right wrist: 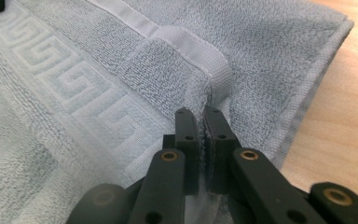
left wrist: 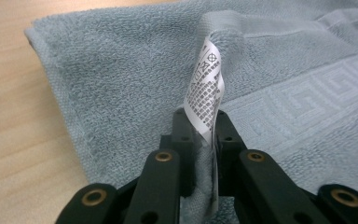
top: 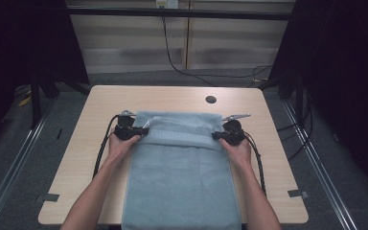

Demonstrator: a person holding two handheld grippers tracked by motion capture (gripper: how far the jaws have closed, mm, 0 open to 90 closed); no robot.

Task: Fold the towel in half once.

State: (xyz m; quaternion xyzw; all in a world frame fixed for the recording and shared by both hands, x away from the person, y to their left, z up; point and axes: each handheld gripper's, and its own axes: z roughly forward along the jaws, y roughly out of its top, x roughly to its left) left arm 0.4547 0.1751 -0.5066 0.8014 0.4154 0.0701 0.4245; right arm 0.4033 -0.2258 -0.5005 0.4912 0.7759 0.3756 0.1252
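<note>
A pale blue towel [top: 179, 177] lies along the middle of the wooden table [top: 91, 143], its near end hanging over the front edge and its far end folded back over itself. My left gripper [top: 141, 131] is shut on the folded end's left corner, where a white care label [left wrist: 206, 88] sticks up between the jaws [left wrist: 200, 122]. My right gripper [top: 218, 136] is shut on the right corner of that end, the towel's hem [right wrist: 193, 51] bunched at its fingertips [right wrist: 201, 115]. A Greek-key band [right wrist: 70, 88] runs across the towel.
A dark round cable hole [top: 211, 99] sits near the table's far edge. Black cables trail from both grippers along the forearms. Bare wood flanks the towel on both sides. Dark frames and floor cables surround the table.
</note>
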